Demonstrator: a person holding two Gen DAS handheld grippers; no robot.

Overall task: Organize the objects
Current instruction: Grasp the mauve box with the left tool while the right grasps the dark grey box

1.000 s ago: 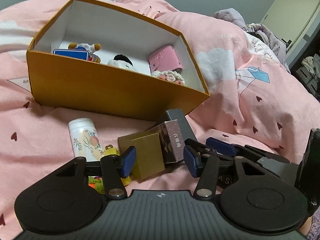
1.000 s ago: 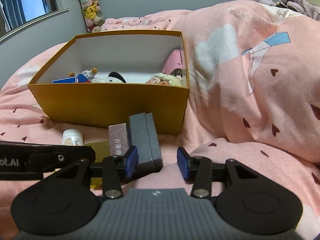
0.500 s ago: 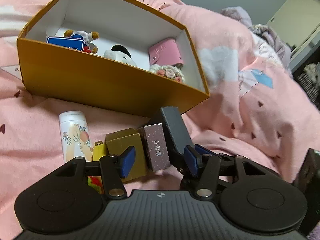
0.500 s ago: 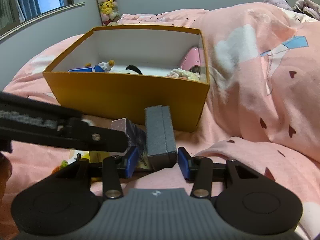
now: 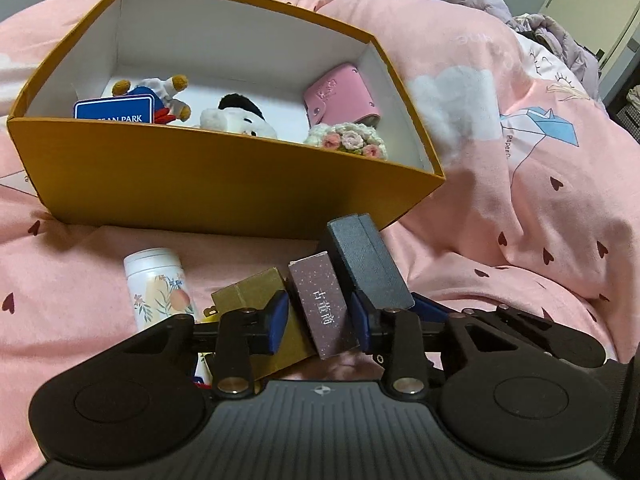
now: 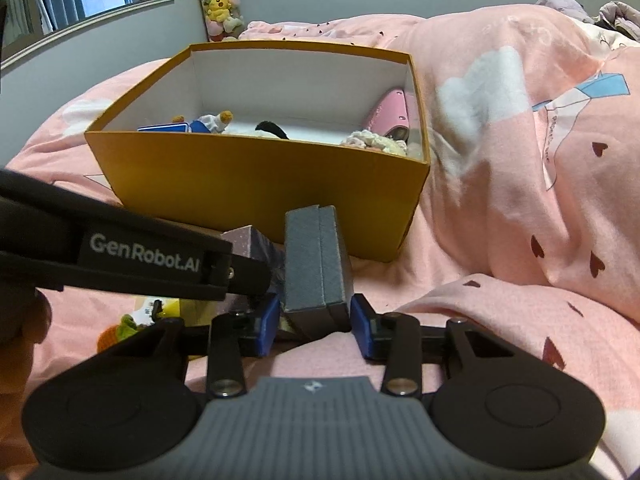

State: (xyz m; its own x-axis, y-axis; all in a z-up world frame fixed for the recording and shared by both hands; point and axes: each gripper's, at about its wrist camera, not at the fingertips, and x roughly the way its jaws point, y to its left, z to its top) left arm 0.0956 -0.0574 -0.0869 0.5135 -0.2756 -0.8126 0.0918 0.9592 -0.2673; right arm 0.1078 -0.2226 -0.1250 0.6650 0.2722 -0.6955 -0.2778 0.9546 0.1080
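Note:
An open orange box (image 5: 208, 184) (image 6: 256, 176) sits on the pink bedspread and holds plush toys, a blue card, a pink pouch (image 5: 340, 94) and a knitted bouquet. In front of it stand a dark grey box (image 5: 370, 266) (image 6: 316, 268), a purple-brown carton (image 5: 322, 304), a gold box (image 5: 248, 292) and a white floral bottle (image 5: 156, 286). My left gripper (image 5: 320, 324) is open, with its pads on either side of the purple-brown carton. My right gripper (image 6: 314, 326) is open, with its pads flanking the dark grey box.
The bedspread bulges high to the right of the box (image 5: 520, 140). Small yellow and orange toys (image 6: 132, 320) lie at the near left. The left gripper's body (image 6: 120, 256) crosses the right wrist view. Plush toys hang on the far wall (image 6: 218, 0).
Both grippers have moved forward around the small boxes. The purple-brown carton now lies between the left pads, and the dark grey box between the right pads.

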